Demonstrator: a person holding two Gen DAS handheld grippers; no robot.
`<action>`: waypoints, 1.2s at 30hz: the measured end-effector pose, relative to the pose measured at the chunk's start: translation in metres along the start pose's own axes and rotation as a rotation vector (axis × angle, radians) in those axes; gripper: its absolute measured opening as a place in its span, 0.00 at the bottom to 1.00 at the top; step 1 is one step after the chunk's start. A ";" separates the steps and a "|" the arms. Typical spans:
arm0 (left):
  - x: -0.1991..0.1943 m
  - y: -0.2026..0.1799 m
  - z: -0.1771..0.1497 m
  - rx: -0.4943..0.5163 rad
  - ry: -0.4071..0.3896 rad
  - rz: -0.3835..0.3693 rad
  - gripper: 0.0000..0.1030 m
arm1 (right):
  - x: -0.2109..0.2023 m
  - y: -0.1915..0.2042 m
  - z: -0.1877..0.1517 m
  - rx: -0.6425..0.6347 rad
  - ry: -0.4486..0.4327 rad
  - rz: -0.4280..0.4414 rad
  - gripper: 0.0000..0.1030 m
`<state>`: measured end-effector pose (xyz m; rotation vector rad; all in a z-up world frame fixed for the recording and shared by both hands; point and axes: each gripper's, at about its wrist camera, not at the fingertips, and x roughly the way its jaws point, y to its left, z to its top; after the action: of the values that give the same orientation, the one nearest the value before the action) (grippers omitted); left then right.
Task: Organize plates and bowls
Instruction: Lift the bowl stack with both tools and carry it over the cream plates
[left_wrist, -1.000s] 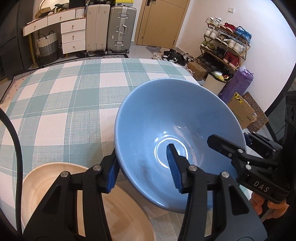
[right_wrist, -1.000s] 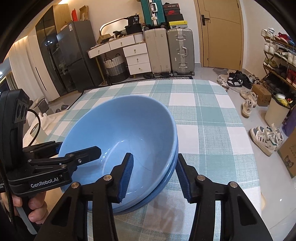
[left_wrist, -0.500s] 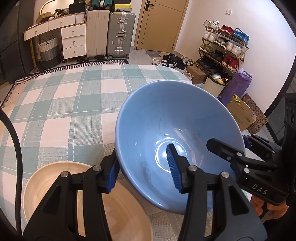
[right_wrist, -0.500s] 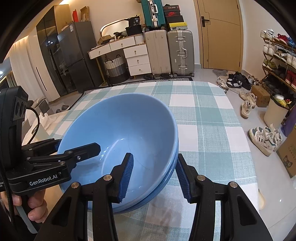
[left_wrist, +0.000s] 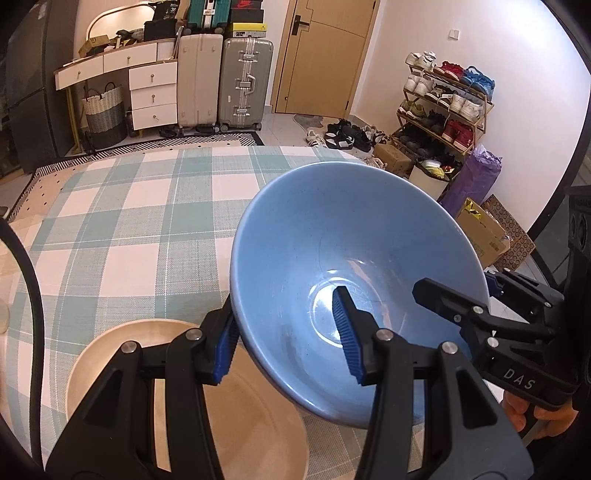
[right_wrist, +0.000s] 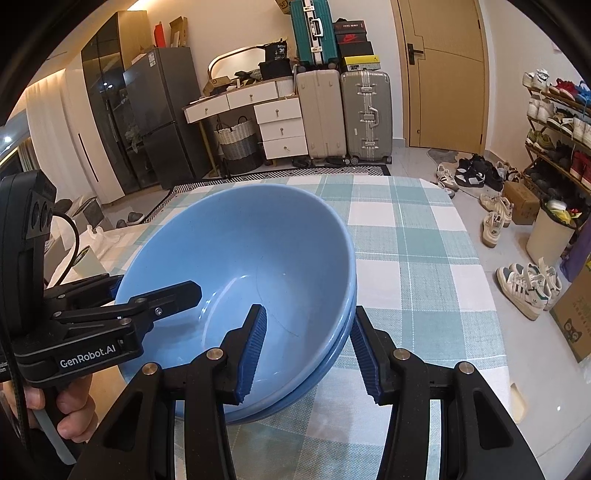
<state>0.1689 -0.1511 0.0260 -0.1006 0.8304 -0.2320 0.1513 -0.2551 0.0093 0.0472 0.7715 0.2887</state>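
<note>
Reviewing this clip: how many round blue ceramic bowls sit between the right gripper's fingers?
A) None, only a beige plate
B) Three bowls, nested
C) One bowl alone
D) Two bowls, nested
D: in the right wrist view two stacked rims show on the round blue ceramic bowls, which lie between the right gripper fingers.

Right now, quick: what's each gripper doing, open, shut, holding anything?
Left gripper: open, fingers straddling the rim of the blue bowl, no clamp visible.
Right gripper: open, fingers straddling the rims of the stacked bowls.
</note>
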 end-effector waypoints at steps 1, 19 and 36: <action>-0.004 0.000 -0.001 0.000 -0.005 0.003 0.43 | -0.002 0.002 0.000 -0.003 -0.002 0.000 0.47; -0.082 0.003 -0.020 -0.020 -0.079 0.053 0.44 | -0.040 0.041 0.000 -0.053 -0.055 0.034 0.47; -0.134 0.032 -0.043 -0.087 -0.113 0.093 0.44 | -0.055 0.091 -0.002 -0.116 -0.063 0.066 0.47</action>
<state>0.0549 -0.0873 0.0879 -0.1545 0.7309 -0.1018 0.0907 -0.1826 0.0589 -0.0280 0.6906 0.3922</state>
